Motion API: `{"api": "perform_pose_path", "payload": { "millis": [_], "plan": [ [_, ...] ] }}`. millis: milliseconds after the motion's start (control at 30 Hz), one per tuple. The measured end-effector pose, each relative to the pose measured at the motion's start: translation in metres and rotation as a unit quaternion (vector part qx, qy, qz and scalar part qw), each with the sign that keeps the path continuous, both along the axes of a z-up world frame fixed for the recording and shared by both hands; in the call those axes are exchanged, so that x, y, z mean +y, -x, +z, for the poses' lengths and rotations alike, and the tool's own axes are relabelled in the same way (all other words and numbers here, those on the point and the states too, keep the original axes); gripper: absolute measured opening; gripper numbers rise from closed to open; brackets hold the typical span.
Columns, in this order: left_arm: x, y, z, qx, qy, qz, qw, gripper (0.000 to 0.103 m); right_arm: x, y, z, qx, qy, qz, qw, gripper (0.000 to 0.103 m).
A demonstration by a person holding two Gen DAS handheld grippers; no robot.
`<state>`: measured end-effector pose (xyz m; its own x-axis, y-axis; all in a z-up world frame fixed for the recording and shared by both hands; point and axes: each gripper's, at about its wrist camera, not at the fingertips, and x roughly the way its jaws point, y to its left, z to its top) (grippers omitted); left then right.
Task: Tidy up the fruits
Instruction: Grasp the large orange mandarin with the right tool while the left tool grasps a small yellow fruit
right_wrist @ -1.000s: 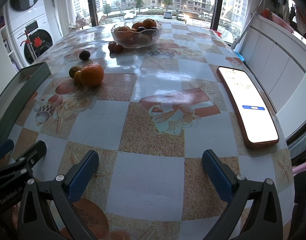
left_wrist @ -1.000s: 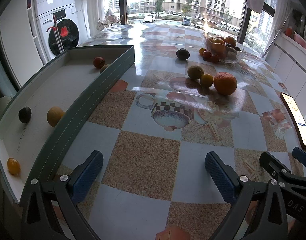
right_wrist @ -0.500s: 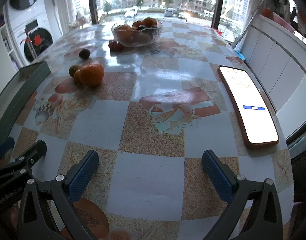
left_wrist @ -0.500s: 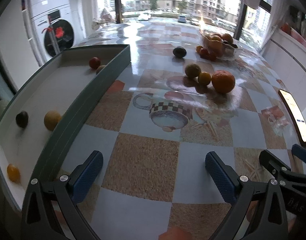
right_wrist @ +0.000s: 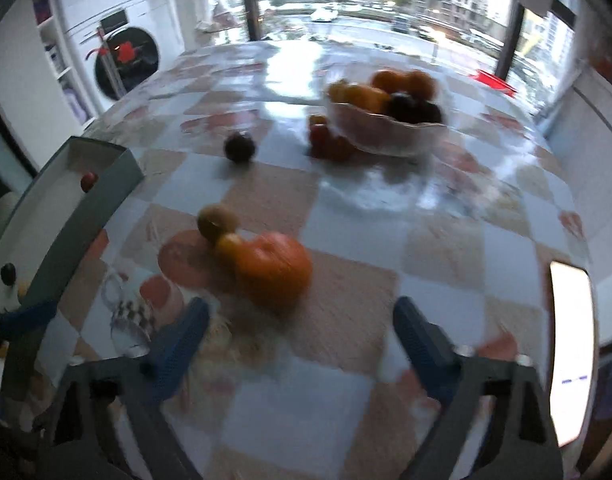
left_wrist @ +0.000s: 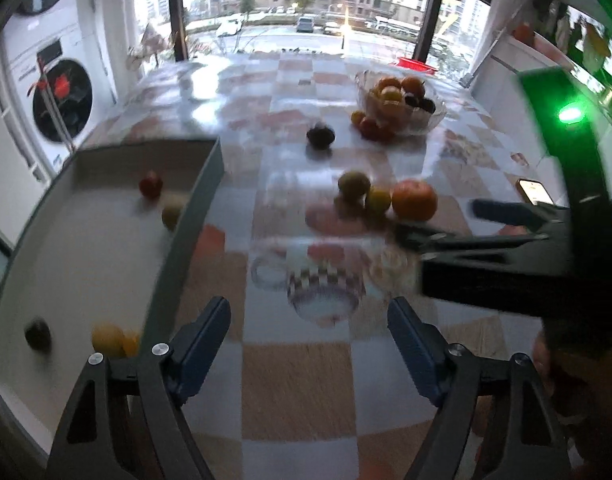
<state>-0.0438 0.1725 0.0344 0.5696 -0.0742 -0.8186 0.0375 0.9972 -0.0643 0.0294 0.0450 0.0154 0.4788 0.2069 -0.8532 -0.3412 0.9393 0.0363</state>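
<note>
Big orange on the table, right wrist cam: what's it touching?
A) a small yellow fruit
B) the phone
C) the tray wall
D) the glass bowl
A: the big orange sits against a small yellow fruit on its left, well clear of the glass bowl, phone and tray.

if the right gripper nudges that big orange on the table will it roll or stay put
The big orange looks round and sits on a glossy table, so a side nudge would probably roll it. It touches the small yellow fruit, which would likely get bumped too. The right gripper is closing with nothing between its fingers yet; the orange looks wide, so centre the grip.
</note>
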Motion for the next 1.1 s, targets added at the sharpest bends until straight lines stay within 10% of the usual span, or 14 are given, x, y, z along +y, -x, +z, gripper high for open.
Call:
{"api": "perform_pose_path", "payload": {
  "millis": [100, 467, 933, 1100],
  "plan": [
    [-0.006, -0.013, 0.006, -0.014, -0.016, -0.011, 0.9997, 0.082, 0.002, 0.000, -0.002, -0.005, -0.004, 0.007, 1.000, 0.041],
    [-0.024, -0.069, -0.006, -0.003, -0.018, -0.029, 0.9994, 0.059, -0.067, 0.050, 0.003, 0.020, -0.064, -0.052, 0.996, 0.041],
    [-0.048, -0.089, -0.026, 0.030, 0.006, 0.039, 0.9988, 0.058, -0.092, 0.080, 0.007, 0.013, -0.090, -0.065, 0.994, 0.041],
    [-0.044, -0.086, -0.025, 0.023, 0.040, 0.039, 0.9982, 0.022, -0.096, 0.088, 0.009, 0.015, -0.094, -0.070, 0.993, 0.041]
  ]
}}
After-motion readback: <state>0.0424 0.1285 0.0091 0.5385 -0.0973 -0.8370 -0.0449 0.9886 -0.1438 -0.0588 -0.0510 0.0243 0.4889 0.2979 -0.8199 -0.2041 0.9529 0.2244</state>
